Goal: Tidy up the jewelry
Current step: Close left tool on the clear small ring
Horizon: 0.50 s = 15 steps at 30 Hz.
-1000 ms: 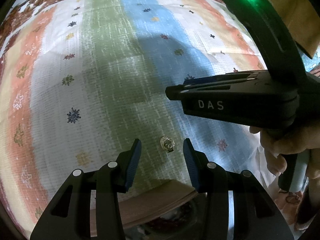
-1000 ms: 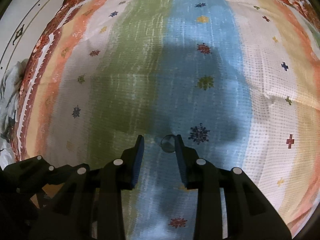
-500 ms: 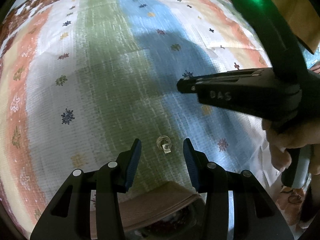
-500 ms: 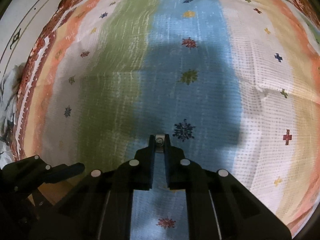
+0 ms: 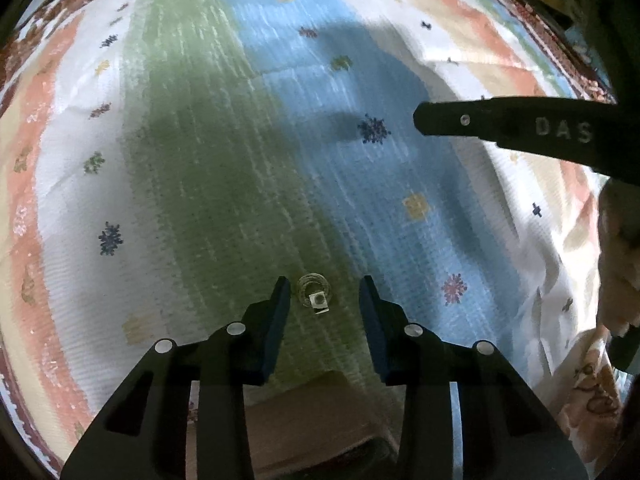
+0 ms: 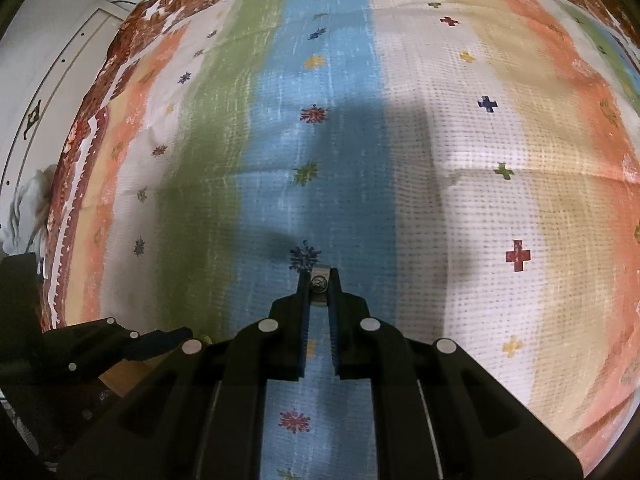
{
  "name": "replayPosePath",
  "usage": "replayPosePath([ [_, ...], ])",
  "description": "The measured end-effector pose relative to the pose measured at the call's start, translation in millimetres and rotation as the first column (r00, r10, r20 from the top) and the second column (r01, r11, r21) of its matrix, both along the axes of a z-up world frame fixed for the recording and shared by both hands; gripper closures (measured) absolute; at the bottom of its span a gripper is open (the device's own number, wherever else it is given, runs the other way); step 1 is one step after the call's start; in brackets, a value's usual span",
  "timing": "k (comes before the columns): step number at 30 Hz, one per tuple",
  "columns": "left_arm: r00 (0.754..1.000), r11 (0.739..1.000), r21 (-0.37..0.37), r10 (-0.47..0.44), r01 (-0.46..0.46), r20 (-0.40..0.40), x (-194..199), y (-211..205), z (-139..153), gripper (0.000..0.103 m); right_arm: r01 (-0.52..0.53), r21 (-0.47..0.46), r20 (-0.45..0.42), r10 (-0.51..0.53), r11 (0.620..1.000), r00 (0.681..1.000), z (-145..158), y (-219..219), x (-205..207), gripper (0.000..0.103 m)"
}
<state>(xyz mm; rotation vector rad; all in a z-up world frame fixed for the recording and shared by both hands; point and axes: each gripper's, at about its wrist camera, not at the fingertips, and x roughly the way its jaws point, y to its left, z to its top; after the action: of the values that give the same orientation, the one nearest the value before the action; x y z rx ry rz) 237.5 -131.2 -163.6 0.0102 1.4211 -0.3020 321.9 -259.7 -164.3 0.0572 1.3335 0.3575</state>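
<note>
A small silver ring with a square stone lies on the green stripe of the striped cloth, between the tips of my open left gripper, which does not touch it. My right gripper is shut on a second small silver ring and holds it above the blue stripe. In the left wrist view the right gripper reaches in from the right, well above the cloth. In the right wrist view the left gripper shows at the lower left.
The striped, flower-patterned cloth covers the whole surface. A brown wooden box edge sits just below my left gripper. A hand holds the right gripper's handle. A white wall and door lie beyond the cloth's left edge.
My right gripper closed on the second ring and lifted it off the cloth, moving right and up. My left gripper stayed open around the first ring.
</note>
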Motion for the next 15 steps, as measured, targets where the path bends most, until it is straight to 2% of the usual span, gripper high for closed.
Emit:
replayPosePath([
  [6,1.0,0.999,0.035,-0.002,0.003,-0.021,6,-7,-10,0.075,-0.021,0.012,0.005,0.021,1.0,1.0,2,3,-1,0.093],
  [9,1.0,0.997,0.069,-0.016,0.017,-0.014,9,-14,-14,0.086,-0.023,0.011,0.002,0.023,1.0,1.0,1,3,-1,0.093],
  [15,1.0,0.999,0.052,-0.009,0.009,-0.013,11,-13,-17,0.088,-0.037,0.01,0.008,0.037,0.999,0.999,1,5,-2,0.093],
])
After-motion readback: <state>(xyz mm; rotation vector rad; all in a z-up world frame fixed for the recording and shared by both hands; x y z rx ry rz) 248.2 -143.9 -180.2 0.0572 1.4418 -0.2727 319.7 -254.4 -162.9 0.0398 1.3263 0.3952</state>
